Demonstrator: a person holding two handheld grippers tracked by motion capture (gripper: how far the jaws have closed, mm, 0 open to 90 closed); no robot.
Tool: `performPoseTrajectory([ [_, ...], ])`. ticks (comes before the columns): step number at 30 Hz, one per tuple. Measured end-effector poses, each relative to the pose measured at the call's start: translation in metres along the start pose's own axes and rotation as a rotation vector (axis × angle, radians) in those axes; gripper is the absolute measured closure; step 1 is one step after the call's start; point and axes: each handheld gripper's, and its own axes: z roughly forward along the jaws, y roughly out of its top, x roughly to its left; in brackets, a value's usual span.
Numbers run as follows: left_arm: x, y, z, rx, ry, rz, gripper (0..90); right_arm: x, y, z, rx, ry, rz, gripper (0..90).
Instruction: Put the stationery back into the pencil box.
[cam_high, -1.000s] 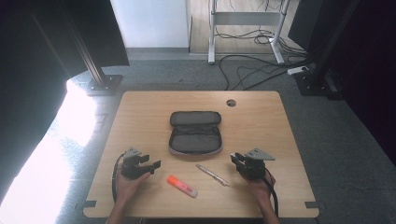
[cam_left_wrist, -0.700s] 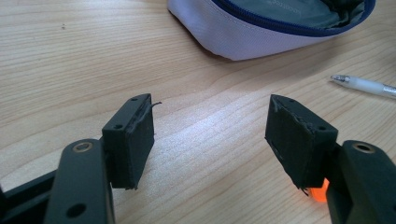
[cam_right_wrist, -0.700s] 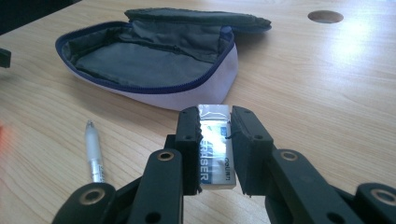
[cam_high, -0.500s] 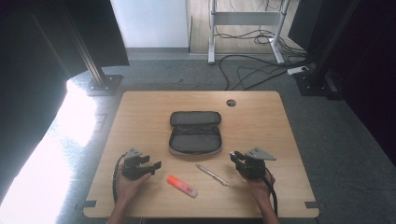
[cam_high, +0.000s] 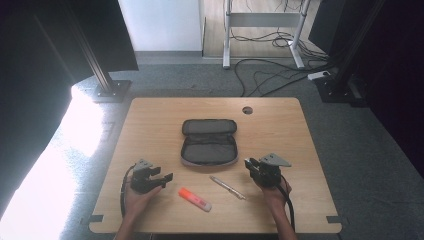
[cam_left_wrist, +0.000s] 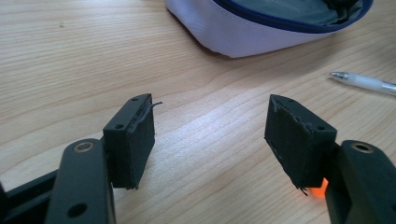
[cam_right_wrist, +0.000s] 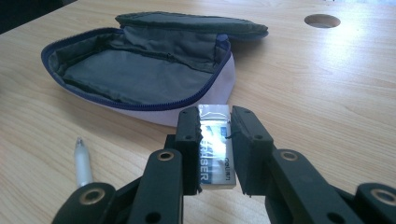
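Our right claw (cam_right_wrist: 215, 140) pinches an eraser (cam_right_wrist: 215, 148) just short of the open pencil case (cam_right_wrist: 140, 70) straight ahead (long axis crosswise); our left claw (cam_left_wrist: 210, 140) stands spread, empty, above the bench (cam_high: 300, 130).

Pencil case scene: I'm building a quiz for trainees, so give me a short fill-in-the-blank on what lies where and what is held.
1. The right gripper is shut on an ____.
2. The pencil case on the table lies with its zip ____.
3. Between the two grippers in the high view, beside the pen, lies an orange ____.
4. The jaws of the left gripper stand ____, with nothing between them.

Missing words: eraser; open; highlighter; open
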Motion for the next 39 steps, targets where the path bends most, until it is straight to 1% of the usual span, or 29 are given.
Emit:
performPoseTrajectory([
  [4,0.001,0.000,0.000,0.000,-0.006,-0.004,33.7,0.001,0.002,0.002,0.002,-0.004,0.004,72.9],
  [10,0.001,0.000,-0.001,-0.002,-0.009,-0.005,33.6,0.002,0.005,0.005,-0.001,0.000,0.023,72.9],
  [18,0.001,0.000,-0.002,-0.004,-0.016,-0.010,33.5,0.007,0.018,0.014,0.005,0.004,-0.005,72.9],
  [31,0.003,0.000,-0.003,-0.009,-0.022,-0.020,33.6,0.011,0.032,0.029,0.022,0.003,-0.025,72.8],
  [33,0.002,0.000,-0.004,-0.009,-0.008,-0.014,33.6,0.013,0.034,0.031,0.021,0.005,-0.030,72.9],
  [35,0.001,0.000,-0.003,-0.008,-0.013,-0.013,33.5,0.014,0.036,0.033,0.026,0.005,-0.035,72.9],
  [39,0.000,0.000,-0.002,0.000,0.000,-0.001,33.3,0.015,0.037,0.039,0.030,0.005,-0.039,72.9],
])
